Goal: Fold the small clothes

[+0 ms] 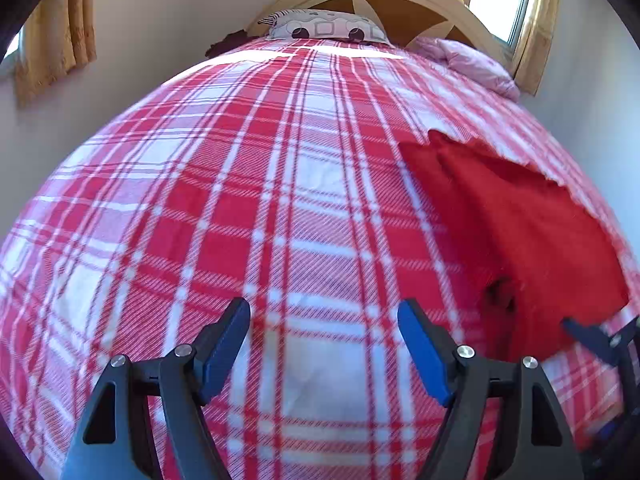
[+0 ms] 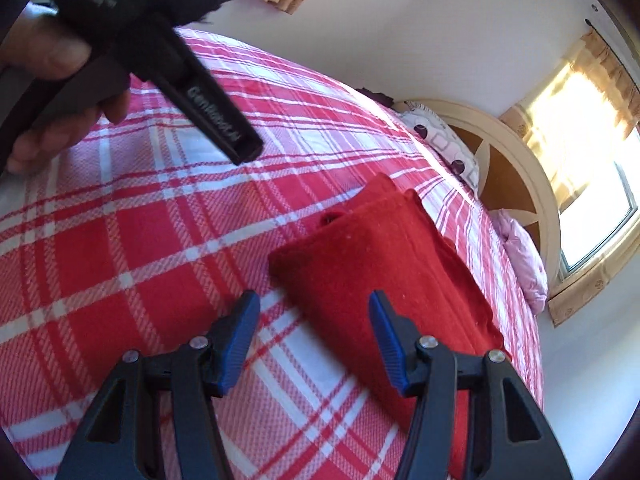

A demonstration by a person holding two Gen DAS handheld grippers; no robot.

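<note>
A folded red garment [image 2: 384, 256] lies flat on the red-and-white plaid bed sheet [image 2: 120, 240]. My right gripper [image 2: 314, 298] hovers at its near corner, open. The cloth lies under the right finger [image 2: 386, 340] and no pad presses on it. In the left wrist view the same red garment [image 1: 520, 232] is to the right. My left gripper [image 1: 323, 306] stands open over bare plaid sheet [image 1: 240, 184], with nothing between its fingers. A hand [image 2: 60, 52] carrying the left gripper's body shows at the top left of the right wrist view.
At the head of the bed are a patterned pillow [image 1: 324, 28], a pink bundle of bedding [image 1: 476, 60] and a curved wooden headboard [image 1: 400, 0]. Curtained windows [image 2: 584, 140] and white walls surround the bed. Part of the right gripper [image 1: 604, 344] shows at the left wrist view's right edge.
</note>
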